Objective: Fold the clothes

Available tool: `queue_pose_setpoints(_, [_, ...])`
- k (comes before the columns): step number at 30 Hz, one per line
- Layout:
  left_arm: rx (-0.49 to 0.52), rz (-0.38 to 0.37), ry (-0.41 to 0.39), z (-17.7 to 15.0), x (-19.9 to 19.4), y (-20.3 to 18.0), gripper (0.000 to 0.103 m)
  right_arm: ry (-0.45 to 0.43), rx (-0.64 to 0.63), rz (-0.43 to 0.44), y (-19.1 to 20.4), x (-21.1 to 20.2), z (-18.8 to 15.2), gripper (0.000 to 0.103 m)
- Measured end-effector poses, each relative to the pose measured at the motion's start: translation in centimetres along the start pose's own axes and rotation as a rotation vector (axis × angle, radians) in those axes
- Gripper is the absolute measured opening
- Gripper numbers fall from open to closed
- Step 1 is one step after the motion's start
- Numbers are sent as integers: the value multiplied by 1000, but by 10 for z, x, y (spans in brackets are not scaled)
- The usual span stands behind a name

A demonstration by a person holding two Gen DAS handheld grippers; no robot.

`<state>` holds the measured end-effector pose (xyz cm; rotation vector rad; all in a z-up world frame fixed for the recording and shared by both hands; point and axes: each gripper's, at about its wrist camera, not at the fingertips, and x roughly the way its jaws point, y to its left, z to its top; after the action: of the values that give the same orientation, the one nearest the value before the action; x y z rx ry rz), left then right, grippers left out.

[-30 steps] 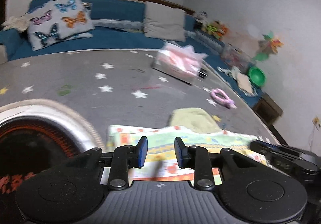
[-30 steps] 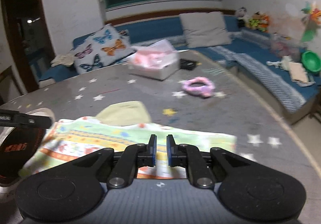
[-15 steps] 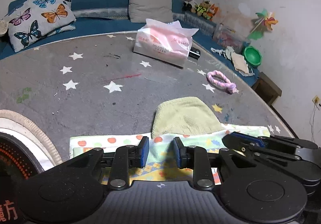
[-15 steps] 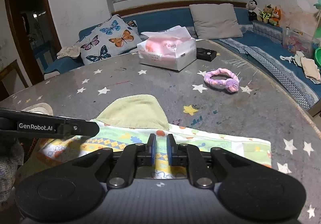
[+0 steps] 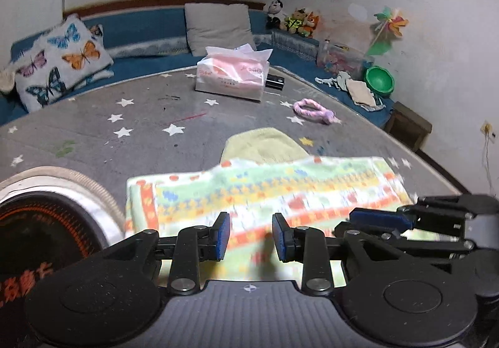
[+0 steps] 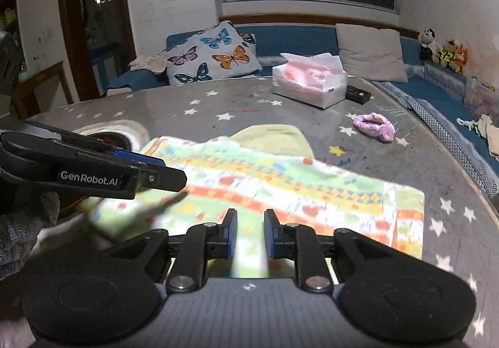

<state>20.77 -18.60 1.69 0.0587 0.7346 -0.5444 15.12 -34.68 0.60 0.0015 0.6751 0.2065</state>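
A colourful patterned cloth (image 5: pixel 268 192) lies spread on the grey star-print table; it also shows in the right wrist view (image 6: pixel 280 188). A pale green garment (image 5: pixel 265 145) lies partly under its far edge, seen also in the right wrist view (image 6: pixel 271 139). My left gripper (image 5: pixel 251 237) is open and empty over the cloth's near edge. My right gripper (image 6: pixel 249 234) is open and empty over the near edge too. The right gripper shows at the lower right of the left wrist view (image 5: pixel 405 220); the left gripper shows at the left of the right wrist view (image 6: pixel 118 173).
A pink tissue pack (image 5: pixel 232 76) and a small black device (image 5: pixel 274 81) sit at the far side of the table (image 5: pixel 124 135). A pink scrunchie (image 5: pixel 313 110) lies at the right. A round heater (image 5: pixel 40 223) stands at the left. A blue sofa with cushions (image 6: pixel 215 54) lies beyond.
Both grippers have opened wider and pulled back and up from the cloth. The cloth now lies spread wider, covering more of the green garment.
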Motion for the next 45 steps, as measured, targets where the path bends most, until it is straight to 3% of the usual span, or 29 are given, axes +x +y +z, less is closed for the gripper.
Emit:
queue_pose_setpoints(8, [19,40,-3,-28,-9,-3,32,-26,0,-39,8,-23,-27,18])
queue_pose_setpoints(15, [-21,33,-11,-36,-16,6,33,-16,82,-97,-16,-34,-39,18])
queue_pose_setpoints(25, [-49,29,-20,-43,-29,8,44,-42,196,-164,-47,-52,-54,19])
queue_pose_setpoints(31, [-53,38,-24,-47,-36,9,45,-48,219,-180,-53,-52,-52,20])
queue_pose_setpoints(32, [-55,41,-27,-48,-38,9,51,-47,218,-181,-53,-53,-52,21])
queue_pose_setpoints(34, [-56,47,-34,-49,-43,10,58,-52,214,-177,-50,-56,-52,35])
queue_pose_setpoints(36, [-54,53,-43,-50,-47,9,63,-57,200,-173,-45,-59,-51,40])
queue_pose_setpoints(38, [-46,64,-51,-52,-51,7,76,-58,188,-171,-41,-61,-51,47])
queue_pose_setpoints(41, [-28,83,-64,-56,-58,3,87,-60,186,-167,-35,-62,-52,55])
queue_pose_setpoints(45, [-23,88,-70,-60,-65,2,94,-67,192,-160,-29,-64,-55,68])
